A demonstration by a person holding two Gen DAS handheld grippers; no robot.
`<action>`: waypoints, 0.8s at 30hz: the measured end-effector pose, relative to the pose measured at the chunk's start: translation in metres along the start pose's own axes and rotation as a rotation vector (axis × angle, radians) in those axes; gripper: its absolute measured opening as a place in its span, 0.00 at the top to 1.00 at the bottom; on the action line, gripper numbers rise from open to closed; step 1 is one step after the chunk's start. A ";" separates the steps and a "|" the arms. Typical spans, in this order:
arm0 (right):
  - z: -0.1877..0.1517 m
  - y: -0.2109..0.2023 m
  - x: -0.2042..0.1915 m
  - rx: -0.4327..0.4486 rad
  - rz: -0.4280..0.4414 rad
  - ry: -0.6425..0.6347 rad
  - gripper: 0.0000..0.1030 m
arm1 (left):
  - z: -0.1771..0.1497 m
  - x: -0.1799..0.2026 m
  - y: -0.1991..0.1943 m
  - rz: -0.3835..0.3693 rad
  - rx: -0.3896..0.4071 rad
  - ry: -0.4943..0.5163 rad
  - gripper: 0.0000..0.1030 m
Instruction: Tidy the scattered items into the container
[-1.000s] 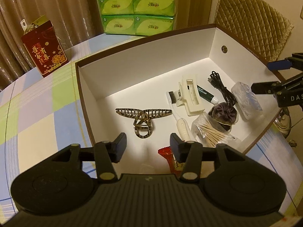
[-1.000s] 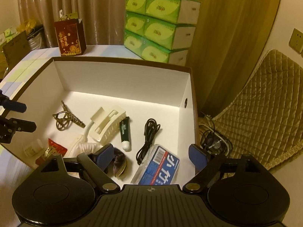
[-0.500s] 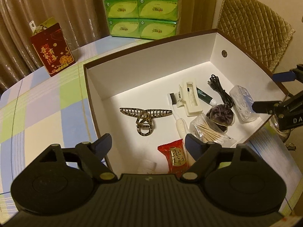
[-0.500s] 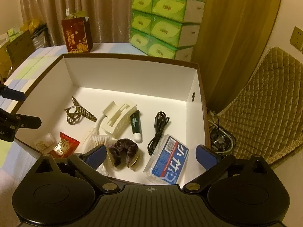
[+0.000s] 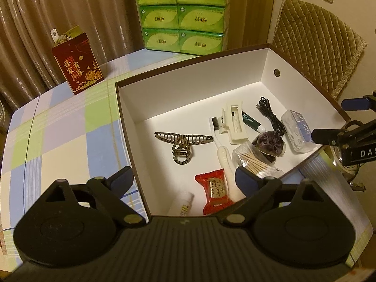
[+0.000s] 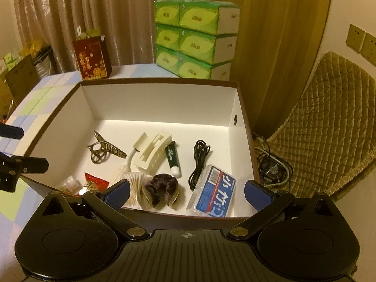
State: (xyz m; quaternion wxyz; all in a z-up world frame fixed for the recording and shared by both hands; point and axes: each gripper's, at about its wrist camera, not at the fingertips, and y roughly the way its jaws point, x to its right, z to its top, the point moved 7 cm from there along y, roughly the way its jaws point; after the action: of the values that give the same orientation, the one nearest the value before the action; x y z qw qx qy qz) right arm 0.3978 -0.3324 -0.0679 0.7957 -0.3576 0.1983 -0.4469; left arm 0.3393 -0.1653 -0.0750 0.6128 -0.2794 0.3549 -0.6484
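Observation:
A brown box with white inside [image 5: 188,98] [image 6: 159,103] stands on the checked tablecloth. In it lie a striped hair claw [image 5: 182,144] [image 6: 103,150], a cream clip [image 5: 235,123], a toothbrush [image 5: 219,141], a green tube [image 6: 172,158], a black cable [image 6: 199,159], a tissue pack [image 6: 215,192], a dark scrunchie [image 6: 162,188], cotton swabs [image 5: 253,162], a red snack packet [image 5: 215,191] and a small white bottle [image 5: 182,204]. My left gripper [image 5: 185,177] is open and empty above the box's near corner. My right gripper [image 6: 186,189] is open and empty above the box's near wall.
A red gift bag [image 5: 77,68] stands on the table behind the box. Green tissue packs [image 5: 181,14] are stacked at the back. A quilted chair [image 6: 329,127] is on the right, with cables [image 6: 272,166] on the floor beside the box.
My left gripper opened wide and pulled back and up from the box, leaving the red snack packet and white bottle inside. My right gripper also drew back from the box.

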 end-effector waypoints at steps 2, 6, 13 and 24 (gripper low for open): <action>-0.001 -0.004 -0.001 0.003 0.001 0.011 0.02 | -0.002 0.001 -0.005 -0.001 0.005 -0.001 0.11; -0.006 -0.014 -0.006 0.010 0.012 0.037 0.02 | -0.008 0.002 -0.014 -0.004 0.014 -0.007 0.11; -0.014 -0.030 -0.016 0.022 0.023 0.067 0.02 | -0.020 0.002 -0.031 -0.004 0.027 -0.011 0.11; -0.023 -0.053 -0.036 0.046 0.025 0.069 0.02 | -0.035 0.001 -0.058 0.001 0.056 -0.018 0.11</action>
State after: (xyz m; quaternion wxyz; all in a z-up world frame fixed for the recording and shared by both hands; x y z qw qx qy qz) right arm 0.3342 -0.3295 -0.0438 0.8018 -0.3212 0.2198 -0.4534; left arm 0.2764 -0.1625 -0.0493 0.6237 -0.2678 0.3312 -0.6554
